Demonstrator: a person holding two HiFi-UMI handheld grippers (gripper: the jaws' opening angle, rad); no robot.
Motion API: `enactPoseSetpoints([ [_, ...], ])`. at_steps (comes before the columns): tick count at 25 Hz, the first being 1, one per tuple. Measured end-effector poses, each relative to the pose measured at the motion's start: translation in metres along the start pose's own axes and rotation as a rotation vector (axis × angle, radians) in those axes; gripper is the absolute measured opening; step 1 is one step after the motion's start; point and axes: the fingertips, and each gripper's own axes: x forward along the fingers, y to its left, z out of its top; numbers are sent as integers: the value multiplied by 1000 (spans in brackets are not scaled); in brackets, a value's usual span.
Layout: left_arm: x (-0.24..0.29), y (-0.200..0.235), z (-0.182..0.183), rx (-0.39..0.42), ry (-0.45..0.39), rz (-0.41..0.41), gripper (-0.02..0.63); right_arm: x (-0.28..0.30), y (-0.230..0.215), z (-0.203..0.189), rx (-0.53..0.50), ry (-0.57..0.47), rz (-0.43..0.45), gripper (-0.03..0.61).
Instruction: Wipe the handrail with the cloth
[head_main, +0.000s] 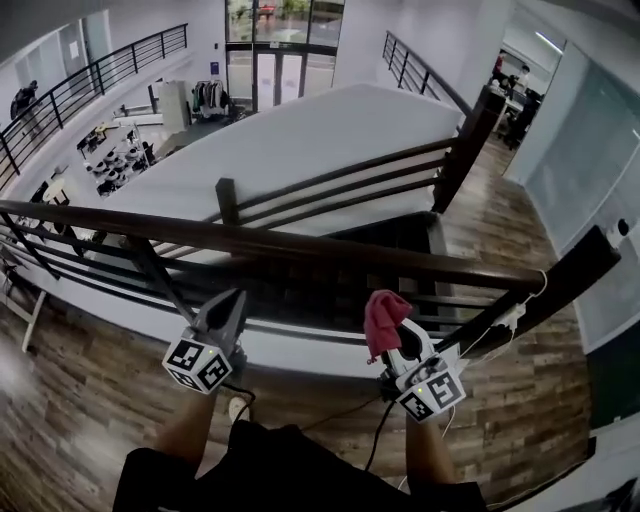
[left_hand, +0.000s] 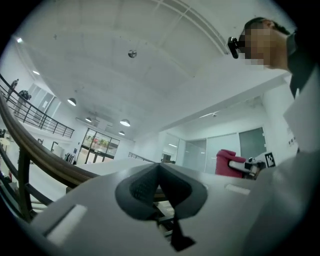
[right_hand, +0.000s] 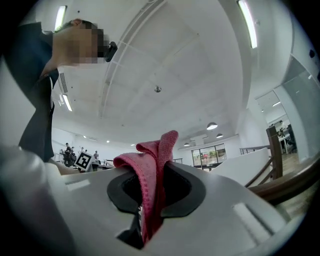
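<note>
A dark wooden handrail (head_main: 300, 244) runs across the head view from the left to a post at the right. My right gripper (head_main: 392, 322) is shut on a pink-red cloth (head_main: 383, 314), which sticks up from its jaws just below the rail. In the right gripper view the cloth (right_hand: 152, 170) hangs pinched between the jaws and the rail (right_hand: 290, 182) shows at the lower right. My left gripper (head_main: 228, 312) is shut with nothing in it, pointing up just under the rail. The left gripper view shows the handrail (left_hand: 45, 160) curving at the left.
Dark lower rails and balusters (head_main: 160, 280) run under the handrail. A second railing (head_main: 350, 185) and its post (head_main: 462, 150) stand beyond a stairwell. Wood floor (head_main: 60, 400) lies below me. A cable (head_main: 380, 440) trails from the right gripper.
</note>
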Motion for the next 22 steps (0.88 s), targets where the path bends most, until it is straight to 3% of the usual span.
enactPoseSetpoints([
  [6,6,-57,-5,-19,10,-75,0,-63,-17,2,9,0,-106,49],
  [10,11,-73,-14,36,37,-163,0,-80,-27,-4,11,-9,-182,49],
  [12,9,-72,-18,64,54,-189,0,-83,-25,-7,12,-11,-213,49],
  [17,3,-48,-18,29,41,-182,0,-74,-10,-13,7,-32,-267,49],
  [22,8,-36,-20,77,57,-216,0,-61,-2,-10,-25,-56,-309,49],
])
